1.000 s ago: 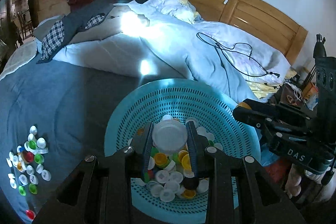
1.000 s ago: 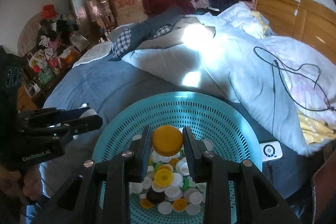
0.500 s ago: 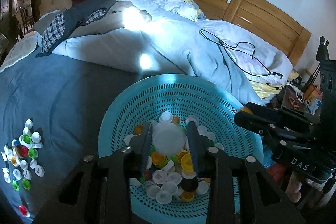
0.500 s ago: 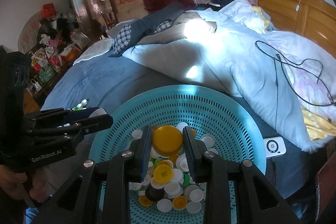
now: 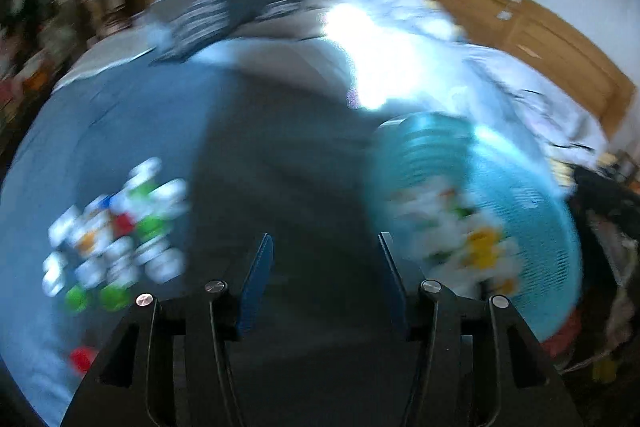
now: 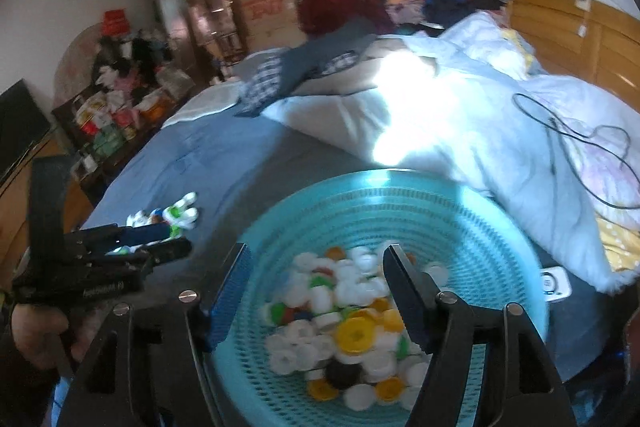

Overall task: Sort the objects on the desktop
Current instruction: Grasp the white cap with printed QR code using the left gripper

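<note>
Bed (image 6: 224,163), blue cover, carrying a teal perforated basket (image 6: 460,211) with mixed bottle caps (image 6: 344,311) heaped inside (white, yellow, green, one black). A second cluster of loose caps (image 5: 116,231) lies on the cover well left of the basket, blurred in the left view. Left gripper (image 5: 324,247) over bare cover, fingers spread, holding nothing; right gripper (image 6: 316,259) over the basket, fingers likewise spread and unladen.

Layout on the bed (image 6: 208,163). The round teal perforated plastic basket (image 6: 472,223) sits on the bed at right and holds a pile of mixed plastic bottle caps (image 6: 344,323). A second group of loose plastic caps (image 5: 116,239) lies on the bed to the left, well apart from the basket. Behind both lies the crumpled white quilt (image 6: 460,115), with a thin black cable (image 6: 576,139) on it.
</note>
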A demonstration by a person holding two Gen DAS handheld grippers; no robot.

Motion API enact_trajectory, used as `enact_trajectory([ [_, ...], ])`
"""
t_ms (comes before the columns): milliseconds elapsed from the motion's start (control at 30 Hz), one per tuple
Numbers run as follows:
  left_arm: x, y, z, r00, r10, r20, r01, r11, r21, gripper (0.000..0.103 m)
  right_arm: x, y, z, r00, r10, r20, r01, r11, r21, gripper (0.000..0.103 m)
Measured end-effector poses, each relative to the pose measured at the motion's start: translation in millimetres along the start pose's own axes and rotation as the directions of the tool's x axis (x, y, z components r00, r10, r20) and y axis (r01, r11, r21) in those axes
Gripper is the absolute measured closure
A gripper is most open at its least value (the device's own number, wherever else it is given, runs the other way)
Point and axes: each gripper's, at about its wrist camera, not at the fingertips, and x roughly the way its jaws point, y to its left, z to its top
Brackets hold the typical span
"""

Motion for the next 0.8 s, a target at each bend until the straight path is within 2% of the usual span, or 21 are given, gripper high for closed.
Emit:
enact_trajectory([
  [100, -9.2, 82.3, -28.7, 0.994, 0.103, -0.02, -0.105, 0.99, -0.099, 0.057, 13.8, 33.2, -11.3, 0.998, 0.05, -0.024, -0.051, 0.998, -0.031, 0.03],
  [133, -14.2, 114.6, -39.8, 0.989, 0.143, -0.03, -0.146, 0.979, -0.141, 0.057, 17.9, 42.3, -14.8, 0.997, 0.064, -0.031, -0.065, 0.997, -0.041, 0.03],
  [267, -33.4, 203.0, -70.3, 0.97, 0.244, -0.014, -0.24, 0.939, -0.246, 0.057, 45.2, 89.0, -28.5, 0.988, 0.124, -0.088, -0.133, 0.986, -0.101, 0.03],
  [400, -29.1, 268.7, -87.3, 0.964, 0.266, -0.022, -0.26, 0.918, -0.299, 0.058, 75.3, 127.2, -38.0, 0.976, 0.156, -0.151, -0.178, 0.973, -0.147, 0.03],
  [500, -12.0, 287.2, -92.4, 0.969, 0.243, -0.038, -0.243, 0.929, -0.278, 0.058, 94.1, 146.0, -42.1, 0.969, 0.161, -0.19, -0.194, 0.966, -0.172, 0.03],
  [633, 11.7, 281.4, -86.2, 0.971, 0.237, -0.03, -0.238, 0.95, -0.201, 0.057, 114.4, 162.3, -43.2, 0.962, 0.156, -0.225, -0.202, 0.96, -0.195, 0.03],
  [700, 24.2, 283.2, -82.4, 0.965, 0.259, -0.045, -0.263, 0.949, -0.175, 0.057, 122.5, 169.8, -44.2, 0.96, 0.152, -0.236, -0.201, 0.958, -0.203, 0.03],
  [800, 34.4, 291.0, -80.8, 0.965, 0.257, -0.058, -0.263, 0.946, -0.191, 0.057, 133.9, 179.6, -43.5, 0.957, 0.153, -0.248, -0.209, 0.954, -0.215, 0.03],
])
